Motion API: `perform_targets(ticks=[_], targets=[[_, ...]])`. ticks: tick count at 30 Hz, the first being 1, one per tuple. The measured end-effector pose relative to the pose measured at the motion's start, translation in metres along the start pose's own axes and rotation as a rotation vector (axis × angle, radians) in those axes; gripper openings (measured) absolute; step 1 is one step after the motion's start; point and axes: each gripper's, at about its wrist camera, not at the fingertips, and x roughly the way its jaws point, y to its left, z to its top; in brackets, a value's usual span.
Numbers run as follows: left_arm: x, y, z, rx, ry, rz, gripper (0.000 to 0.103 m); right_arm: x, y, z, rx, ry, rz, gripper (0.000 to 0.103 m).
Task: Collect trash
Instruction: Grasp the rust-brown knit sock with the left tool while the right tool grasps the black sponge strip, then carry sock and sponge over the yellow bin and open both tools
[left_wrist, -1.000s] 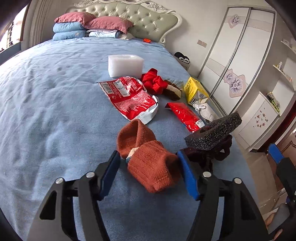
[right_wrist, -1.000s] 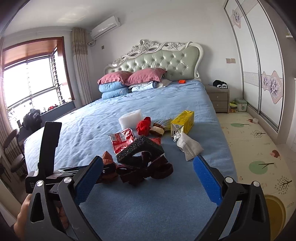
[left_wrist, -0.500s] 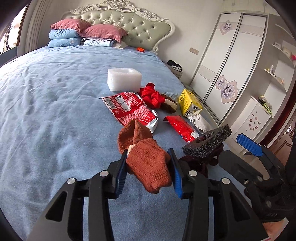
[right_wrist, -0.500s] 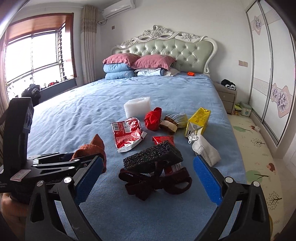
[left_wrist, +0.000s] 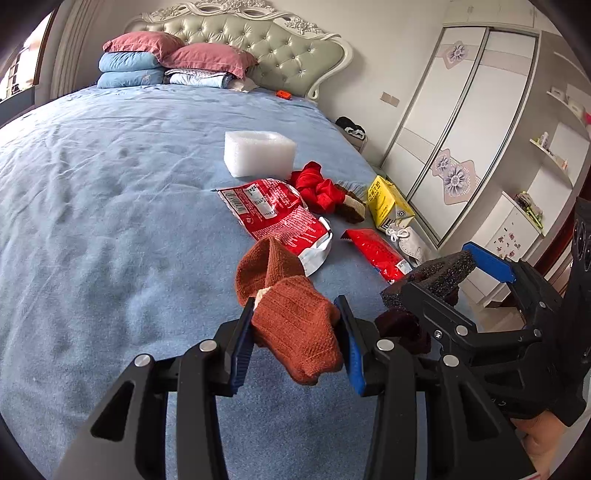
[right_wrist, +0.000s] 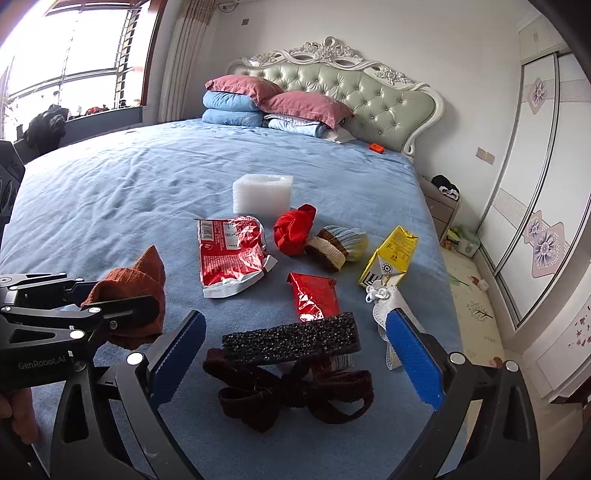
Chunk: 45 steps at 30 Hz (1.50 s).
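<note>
My left gripper (left_wrist: 295, 343) is shut on a rust-orange knitted sock (left_wrist: 295, 325), held just above the blue bedspread (left_wrist: 110, 221); the sock also shows in the right wrist view (right_wrist: 136, 284). My right gripper (right_wrist: 295, 354) is open, its blue pads either side of a black foam block (right_wrist: 291, 338) resting on a dark maroon strap bundle (right_wrist: 291, 395). Farther on lie a large red snack bag (right_wrist: 231, 254), a small red wrapper (right_wrist: 314, 295), a yellow carton (right_wrist: 391, 254), a white mask (right_wrist: 388, 306) and a white foam block (right_wrist: 262, 194).
A red cloth (right_wrist: 295, 229) and a striped sock (right_wrist: 336, 247) lie between the bag and the carton. Pillows (right_wrist: 266, 103) are stacked by the headboard. The bed's right edge drops to the floor beside a wardrobe (right_wrist: 535, 206) and a nightstand (right_wrist: 441, 206).
My left gripper has closed on the orange sock and lifted it slightly. My right gripper has moved forward, open, around the black foam block.
</note>
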Motion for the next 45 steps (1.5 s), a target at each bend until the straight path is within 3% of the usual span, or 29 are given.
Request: perform_targets(ticks=[4, 5, 6, 12, 20, 29, 34, 38, 45], targets=[[0.002, 0.003, 0.001, -0.003, 0.002, -0.002, 0.042, 0.008, 0.001, -0.001, -0.022, 0.021, -0.014, 0.089], [0.002, 0.002, 0.002, -0.001, 0.002, 0.000, 0.042, 0.009, -0.001, -0.001, -0.015, 0.030, -0.006, 0.072], [0.003, 0.002, 0.002, -0.002, 0.003, 0.000, 0.042, 0.011, -0.004, -0.001, -0.002, 0.043, 0.009, 0.068], [0.003, -0.001, 0.003, 0.003, 0.006, 0.005, 0.042, -0.002, -0.022, -0.001, 0.088, -0.005, 0.061, 0.066], [-0.013, -0.023, 0.008, 0.038, -0.021, 0.003, 0.042, -0.058, -0.048, 0.008, 0.212, -0.174, 0.190, 0.065], [-0.044, -0.072, 0.018, 0.101, -0.067, -0.078, 0.042, -0.114, -0.103, -0.001, 0.351, -0.272, 0.311, 0.065], [-0.046, -0.116, 0.015, 0.164, -0.055, -0.151, 0.042, -0.141, -0.142, -0.029, 0.411, -0.279, 0.289, 0.066], [-0.034, -0.159, 0.006, 0.221, -0.028, -0.208, 0.042, -0.161, -0.179, -0.063, 0.458, -0.269, 0.199, 0.066], [0.011, -0.253, -0.023, 0.332, 0.095, -0.337, 0.042, -0.193, -0.248, -0.141, 0.593, -0.205, 0.099, 0.066]])
